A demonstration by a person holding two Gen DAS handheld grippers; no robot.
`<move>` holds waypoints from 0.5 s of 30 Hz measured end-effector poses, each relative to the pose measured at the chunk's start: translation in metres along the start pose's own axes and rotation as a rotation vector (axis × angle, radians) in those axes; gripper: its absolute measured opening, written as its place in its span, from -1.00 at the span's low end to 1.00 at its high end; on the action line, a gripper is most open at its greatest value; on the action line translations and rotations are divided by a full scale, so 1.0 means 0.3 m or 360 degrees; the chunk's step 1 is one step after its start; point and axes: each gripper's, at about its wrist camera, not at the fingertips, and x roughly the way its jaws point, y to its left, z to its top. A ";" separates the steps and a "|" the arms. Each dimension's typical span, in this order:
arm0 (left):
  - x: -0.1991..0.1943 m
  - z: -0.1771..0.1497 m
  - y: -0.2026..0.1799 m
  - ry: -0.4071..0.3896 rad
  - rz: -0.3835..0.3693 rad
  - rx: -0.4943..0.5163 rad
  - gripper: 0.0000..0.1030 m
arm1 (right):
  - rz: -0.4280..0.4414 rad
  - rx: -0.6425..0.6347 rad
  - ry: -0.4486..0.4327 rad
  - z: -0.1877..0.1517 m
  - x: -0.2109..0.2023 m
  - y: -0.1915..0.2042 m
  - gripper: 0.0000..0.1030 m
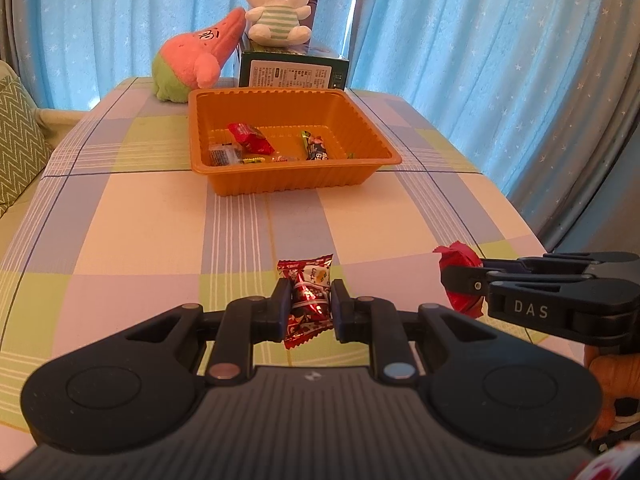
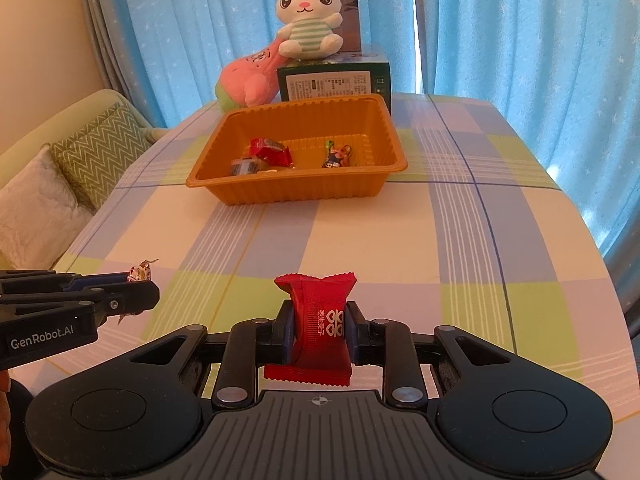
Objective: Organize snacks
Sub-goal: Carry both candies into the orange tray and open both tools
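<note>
My left gripper (image 1: 310, 300) is shut on a small candy in a red and white printed wrapper (image 1: 308, 296), held just above the checked tablecloth near the front. My right gripper (image 2: 318, 320) is shut on a plain red snack packet (image 2: 318, 316) with white characters. Each gripper shows from the side in the other's view: the right gripper (image 1: 460, 280) with its red packet (image 1: 458, 258), the left gripper (image 2: 144, 292) with its candy (image 2: 140, 272). Farther back stands an orange plastic tray (image 1: 240, 186) (image 2: 240, 194) holding several wrapped snacks.
Behind the tray stand a dark green box (image 1: 294, 72), a white rabbit plush (image 1: 278, 4) on top of it and a pink plush (image 1: 196, 58) at its left. Blue curtains hang at the back. A sofa with cushions (image 2: 96, 156) lies left of the table.
</note>
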 end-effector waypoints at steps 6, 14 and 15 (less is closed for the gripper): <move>0.029 0.058 0.010 -0.0024 -0.0009 0.0005 -0.64 | -0.0007 -0.0028 -0.0021 0.068 0.031 -0.017 -0.50; 0.075 0.175 0.049 -0.0073 0.0014 0.0029 -0.64 | -0.0015 -0.0077 -0.0053 0.188 0.102 -0.030 -0.50; 0.081 0.189 0.054 -0.0076 0.0012 0.0027 -0.64 | -0.0013 -0.0080 -0.0054 0.202 0.110 -0.030 -0.50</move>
